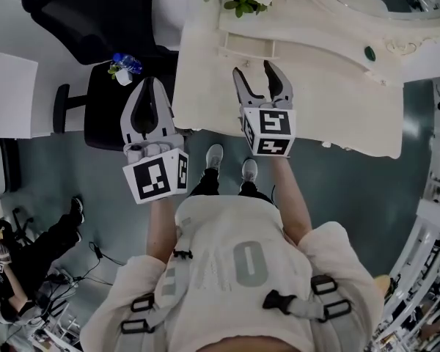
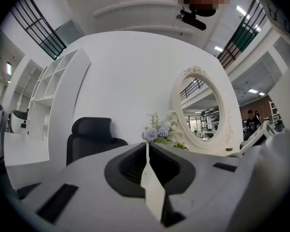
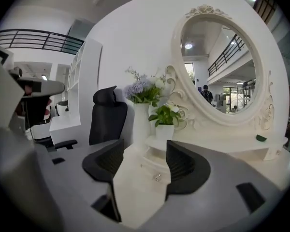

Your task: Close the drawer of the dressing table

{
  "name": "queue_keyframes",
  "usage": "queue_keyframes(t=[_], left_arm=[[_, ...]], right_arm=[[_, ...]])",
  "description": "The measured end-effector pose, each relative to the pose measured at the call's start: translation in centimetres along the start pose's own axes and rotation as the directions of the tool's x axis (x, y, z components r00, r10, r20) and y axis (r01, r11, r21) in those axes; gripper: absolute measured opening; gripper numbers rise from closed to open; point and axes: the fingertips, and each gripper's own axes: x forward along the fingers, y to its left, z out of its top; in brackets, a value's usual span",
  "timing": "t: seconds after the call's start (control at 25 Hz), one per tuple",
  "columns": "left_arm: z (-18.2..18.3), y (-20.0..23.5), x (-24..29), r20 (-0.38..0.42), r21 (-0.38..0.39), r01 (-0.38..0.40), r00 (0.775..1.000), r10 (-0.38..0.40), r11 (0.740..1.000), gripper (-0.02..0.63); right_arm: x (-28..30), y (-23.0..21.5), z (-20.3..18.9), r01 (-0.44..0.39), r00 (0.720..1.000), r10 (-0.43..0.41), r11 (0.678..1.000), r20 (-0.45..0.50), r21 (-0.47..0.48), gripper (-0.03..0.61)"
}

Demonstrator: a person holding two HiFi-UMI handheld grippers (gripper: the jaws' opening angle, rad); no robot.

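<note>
Small drawer sits at the rear of the tabletop and appears pulled out. Probably light and stiff, an easy slider. The knob looks delicate, so push the flat front. Right gripper: fingers apart, empty, facing it. Left gripper: fingers together, off the table's edge.

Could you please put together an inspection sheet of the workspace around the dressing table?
Surface: cream dressing table top, mostly bare.
Job's things: small drawer looks pulled out; its knob faces the right gripper.
Clutter: vase of flowers, potted plant, small green object.
Grippers: left gripper shut, empty, beside the table's edge; right gripper open, empty, above the tabletop before the drawer.
Cables: loose leads on the floor.
Surroundings: black office chair, oval mirror, another person at left.
</note>
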Motion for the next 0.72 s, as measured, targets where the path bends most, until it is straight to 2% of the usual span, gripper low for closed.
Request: queue_keyframes(t=[0.24,0.72], left_arm=[[-1.5,1.4,0.8,-0.029,-0.004,0.005,1.0,-0.005,1.0,0.021],[-5.4,3.2,1.7,-0.104,-0.029,0.009,0.995,-0.012,1.0,0.021]], right_arm=[[3.1,-0.4,-3.7,0.045,0.994,-0.044,0.999,-0.097,0.008,0.272],[6.8,-2.1,-9.9,0.148,0.961,-0.139,0.989,-0.241,0.023,0.209]])
